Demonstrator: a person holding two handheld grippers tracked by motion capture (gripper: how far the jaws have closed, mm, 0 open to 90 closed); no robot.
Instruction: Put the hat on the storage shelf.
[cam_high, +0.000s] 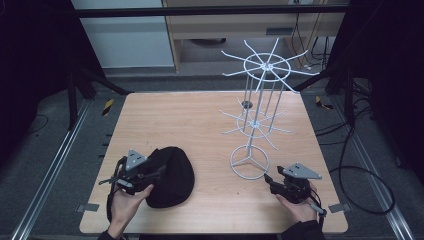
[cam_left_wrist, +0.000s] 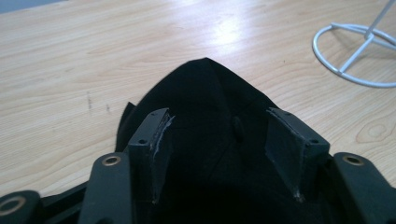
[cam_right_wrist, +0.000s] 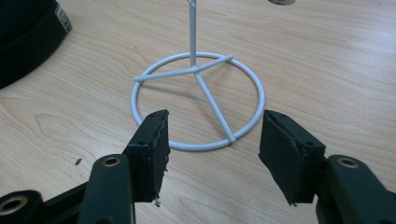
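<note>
On the near left of the bench (cam_high: 200, 115) lies a black cap (cam_high: 172, 177), with the left tool (cam_high: 145, 172) just over its near edge, jaws spread wide to either side of the crown and not pressing it, so the cap looks released. Near right, the right tool (cam_high: 270, 179) points at the ring base of the white wire rack (cam_high: 250, 161), jaws also apart and empty, the ring just beyond them. The work in hand seems to be hanging the cap on the rack; the step looks like a re-grip. Next, I judge, the left tool must close on the cap while the right steadies the base.
</note>
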